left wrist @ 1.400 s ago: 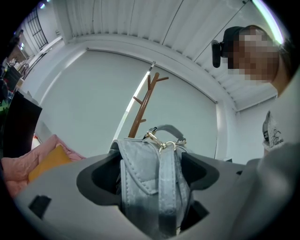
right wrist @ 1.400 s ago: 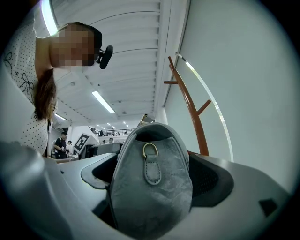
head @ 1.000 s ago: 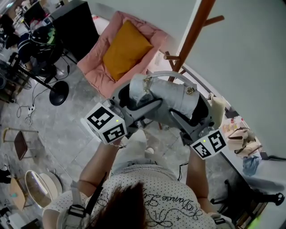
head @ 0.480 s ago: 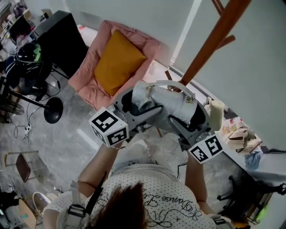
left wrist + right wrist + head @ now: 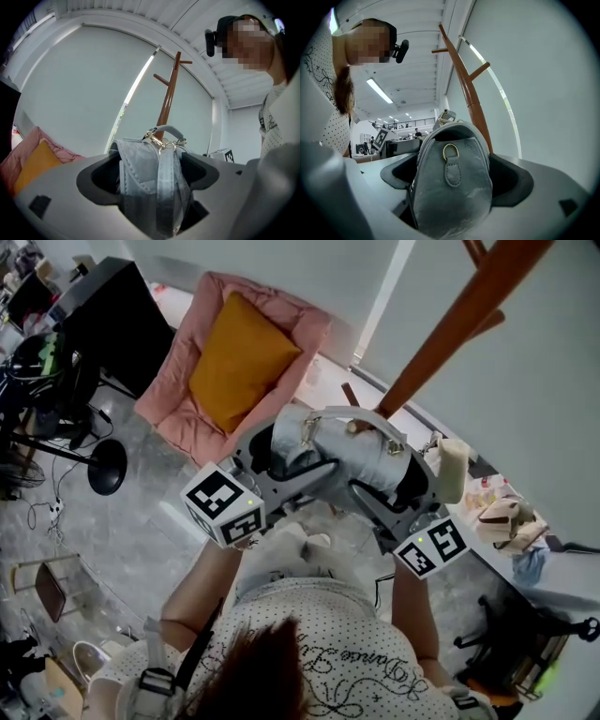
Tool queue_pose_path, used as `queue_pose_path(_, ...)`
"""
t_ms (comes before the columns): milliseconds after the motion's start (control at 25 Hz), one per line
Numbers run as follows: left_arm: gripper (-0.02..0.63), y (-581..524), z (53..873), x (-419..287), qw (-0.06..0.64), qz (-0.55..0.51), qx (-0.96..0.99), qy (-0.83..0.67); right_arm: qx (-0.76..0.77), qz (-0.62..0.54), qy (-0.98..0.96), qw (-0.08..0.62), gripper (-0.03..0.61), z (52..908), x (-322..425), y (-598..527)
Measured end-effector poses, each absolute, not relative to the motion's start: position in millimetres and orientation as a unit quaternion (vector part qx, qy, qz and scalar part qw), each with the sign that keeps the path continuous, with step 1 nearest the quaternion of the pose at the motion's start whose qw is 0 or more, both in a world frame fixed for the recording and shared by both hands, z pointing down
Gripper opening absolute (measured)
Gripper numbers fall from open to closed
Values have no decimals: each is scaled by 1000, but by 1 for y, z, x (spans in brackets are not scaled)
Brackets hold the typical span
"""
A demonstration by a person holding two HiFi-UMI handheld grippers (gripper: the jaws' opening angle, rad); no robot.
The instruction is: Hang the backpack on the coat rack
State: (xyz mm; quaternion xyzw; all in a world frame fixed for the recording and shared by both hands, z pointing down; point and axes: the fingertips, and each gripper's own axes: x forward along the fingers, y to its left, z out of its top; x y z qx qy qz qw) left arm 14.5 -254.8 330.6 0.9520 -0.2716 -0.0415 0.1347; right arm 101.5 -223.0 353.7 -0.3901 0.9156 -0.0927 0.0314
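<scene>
shirt [image 5: 309, 643]: white, black dots, script print
left gripper [image 5: 295, 460]: grey shell, black jaw pads
right gripper [image 5: 398, 486]: same build
marker cubes [image 5: 223, 504]: behind jaws, white, black squares

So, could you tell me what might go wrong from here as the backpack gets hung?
1. The slim top handle of the backpack could miss a peg on the coat rack; releasing then would drop it.
2. The left gripper and right gripper each clamp just one end, so a slip at either might swing the bag into the pole.
</scene>
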Motion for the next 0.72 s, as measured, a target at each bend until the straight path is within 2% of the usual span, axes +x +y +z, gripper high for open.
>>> queue_pose_path(720, 403, -270, 364, 23, 146, -7, 956, -255, -388, -108, 915, -18, 466, 387, 106, -235)
